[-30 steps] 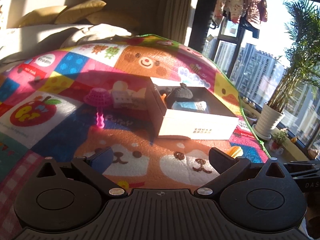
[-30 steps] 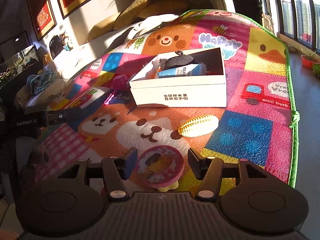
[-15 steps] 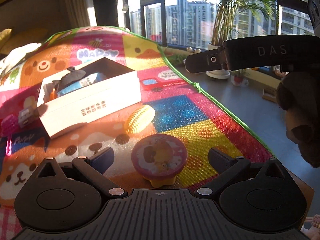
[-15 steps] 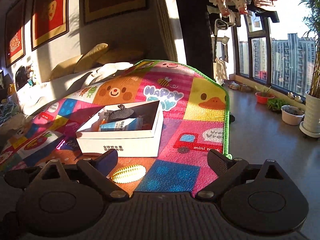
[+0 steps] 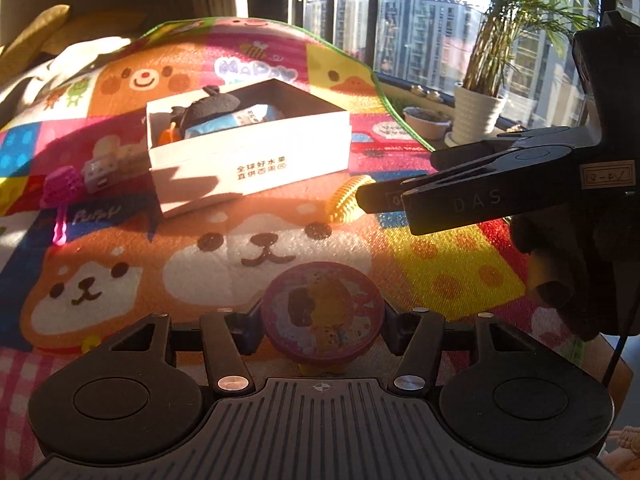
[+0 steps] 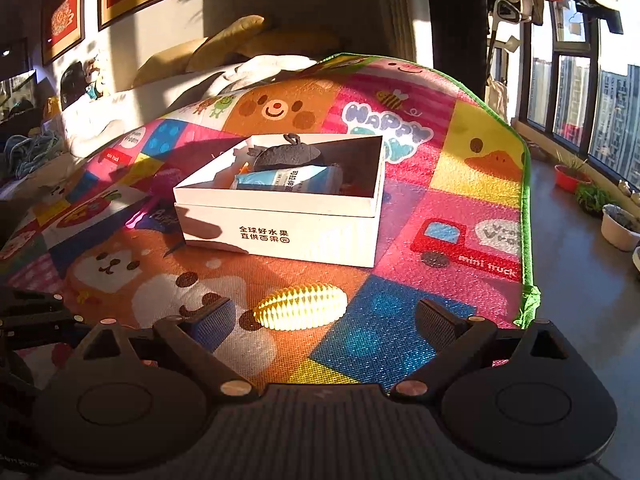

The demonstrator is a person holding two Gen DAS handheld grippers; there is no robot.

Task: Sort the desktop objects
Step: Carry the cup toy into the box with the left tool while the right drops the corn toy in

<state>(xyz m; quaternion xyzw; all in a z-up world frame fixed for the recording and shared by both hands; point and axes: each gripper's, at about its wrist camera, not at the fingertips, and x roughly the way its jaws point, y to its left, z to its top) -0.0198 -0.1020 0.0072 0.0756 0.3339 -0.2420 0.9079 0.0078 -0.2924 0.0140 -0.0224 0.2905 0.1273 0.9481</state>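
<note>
Since half a second ago our left gripper (image 5: 322, 332) has come down around the pink toy (image 5: 322, 317), and its jaws have just been closing: they were spread wide on either side of it then, and now they sit against its round rim with the toy between them, so we read it as gripped. Our right gripper (image 6: 324, 320) stands wide open with nothing between its pads; it has tipped down toward the mat (image 6: 452, 184), so the yellow brush (image 6: 301, 306) now lies just ahead of its fingers instead of partly behind the left one.

From the left wrist we see the toy's printed disc facing the camera, with a yellow base peeking out below it. Beyond it the white box (image 5: 256, 164) sits on the mat, holding a dark plush piece (image 5: 208, 108) and a blue packet (image 5: 236, 120). The yellow brush (image 5: 347, 198) lies near the box's right front corner, partly covered by the black finger of our right gripper (image 5: 384, 200) reaching in from the right (we see that gripper only from the side here). To the left of the box are a small pale block toy (image 5: 102, 170) and a pink mesh item (image 5: 62, 188).

From the right wrist the white box (image 6: 280, 232) stands beyond the brush, well apart from it.
</note>
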